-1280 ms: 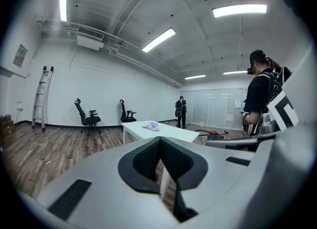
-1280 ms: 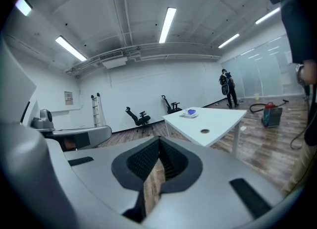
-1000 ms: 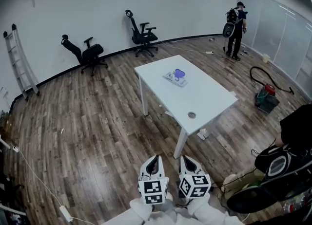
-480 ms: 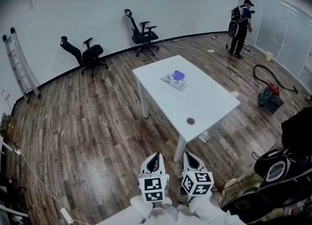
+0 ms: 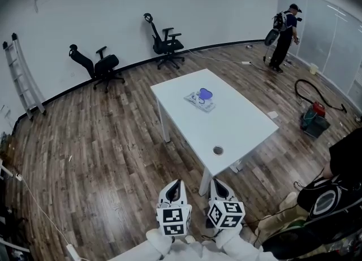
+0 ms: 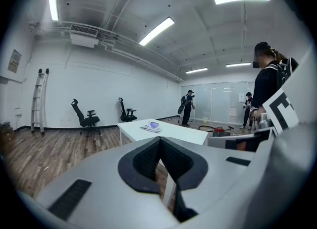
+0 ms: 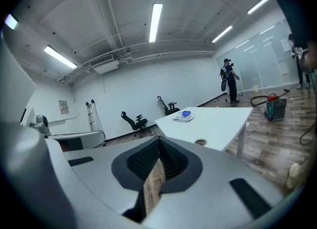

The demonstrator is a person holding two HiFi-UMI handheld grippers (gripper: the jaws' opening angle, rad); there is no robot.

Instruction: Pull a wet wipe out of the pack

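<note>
White table (image 5: pixel 237 124), mid-room. Wipe pack (image 5: pixel 201 99) with a blue lid lies on its far half. Left gripper (image 5: pixel 176 183) and right gripper (image 5: pixel 215 183) are side by side at the near end, well apart from the pack, jaws together on nothing. Two black chairs (image 5: pixel 102 65) and a ladder (image 5: pixel 22 76) stand far left.

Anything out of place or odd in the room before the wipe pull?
Little stands out. The wipe pack lies flat on the white table, far from both grippers. The one oddity is the left office chair by the wall, whose backrest is tipped far back.
</note>
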